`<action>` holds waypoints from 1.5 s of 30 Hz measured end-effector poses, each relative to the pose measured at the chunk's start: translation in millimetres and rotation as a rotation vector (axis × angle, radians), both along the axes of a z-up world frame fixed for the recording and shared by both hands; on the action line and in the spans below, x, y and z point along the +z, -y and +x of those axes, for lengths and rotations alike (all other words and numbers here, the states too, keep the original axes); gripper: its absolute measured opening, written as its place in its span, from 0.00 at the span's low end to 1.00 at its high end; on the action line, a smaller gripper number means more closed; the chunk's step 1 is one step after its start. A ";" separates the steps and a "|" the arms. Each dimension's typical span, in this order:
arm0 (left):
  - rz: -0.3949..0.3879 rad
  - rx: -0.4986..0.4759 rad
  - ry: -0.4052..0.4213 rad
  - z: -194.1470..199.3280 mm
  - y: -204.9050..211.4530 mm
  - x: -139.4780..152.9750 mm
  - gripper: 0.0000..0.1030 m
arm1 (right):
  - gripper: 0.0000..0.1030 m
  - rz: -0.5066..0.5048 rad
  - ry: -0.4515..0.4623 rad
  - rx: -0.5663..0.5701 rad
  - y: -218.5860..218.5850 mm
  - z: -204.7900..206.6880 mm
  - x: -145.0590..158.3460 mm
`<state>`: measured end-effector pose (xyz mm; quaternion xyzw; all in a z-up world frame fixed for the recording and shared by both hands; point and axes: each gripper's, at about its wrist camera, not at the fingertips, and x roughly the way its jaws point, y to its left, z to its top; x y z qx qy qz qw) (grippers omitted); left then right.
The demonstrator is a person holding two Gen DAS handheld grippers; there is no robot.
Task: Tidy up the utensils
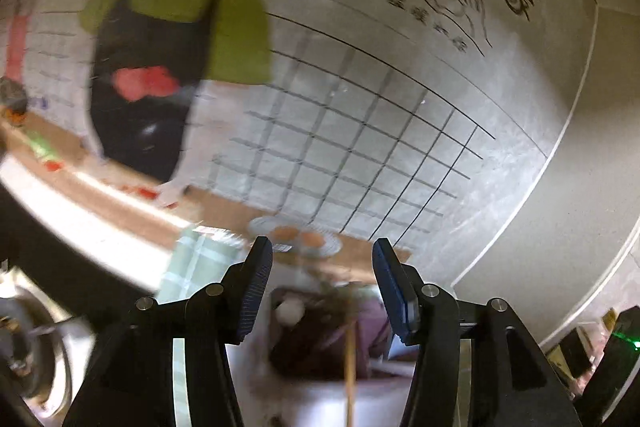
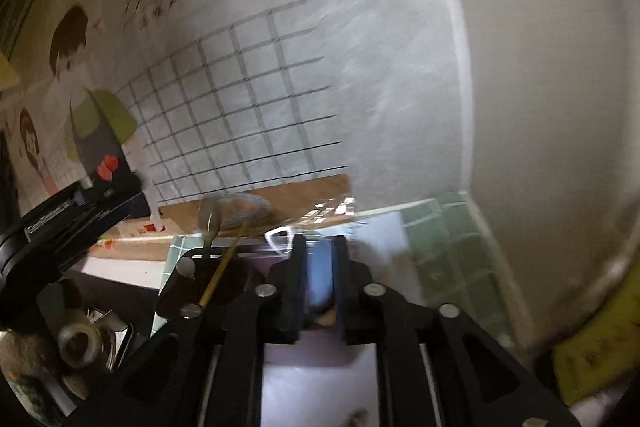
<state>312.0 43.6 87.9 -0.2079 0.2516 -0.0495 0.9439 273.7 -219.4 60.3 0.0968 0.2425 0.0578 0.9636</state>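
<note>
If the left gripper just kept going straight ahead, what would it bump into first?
Probably the utensil holder. The left gripper has its jaws open, and the holder with a wooden stick sits right between them. The picture is blurry, so depth is uncertain; the wall poster lies farther behind.

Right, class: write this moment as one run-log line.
left gripper: open, above utensil holder | right gripper: shut, nothing visibly gripped | wooden stick: in holder | motion blur
</note>
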 end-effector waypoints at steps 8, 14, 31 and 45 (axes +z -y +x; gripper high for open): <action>0.059 -0.054 -0.182 -70.8 -22.6 -22.2 0.53 | 0.67 -0.077 -0.083 -0.054 12.7 -58.6 -7.7; 0.129 -0.143 -0.349 -110.1 -12.1 -79.4 0.53 | 0.74 -0.184 -0.252 -0.003 0.7 -75.4 -50.6; 0.195 -0.062 -0.495 -158.1 -32.9 -109.3 0.58 | 0.65 -0.247 -0.489 0.128 -74.4 -50.2 -141.8; 0.241 -0.259 -0.464 -128.4 36.3 -112.4 0.59 | 0.25 -0.354 -0.499 0.038 -13.1 -99.0 -140.9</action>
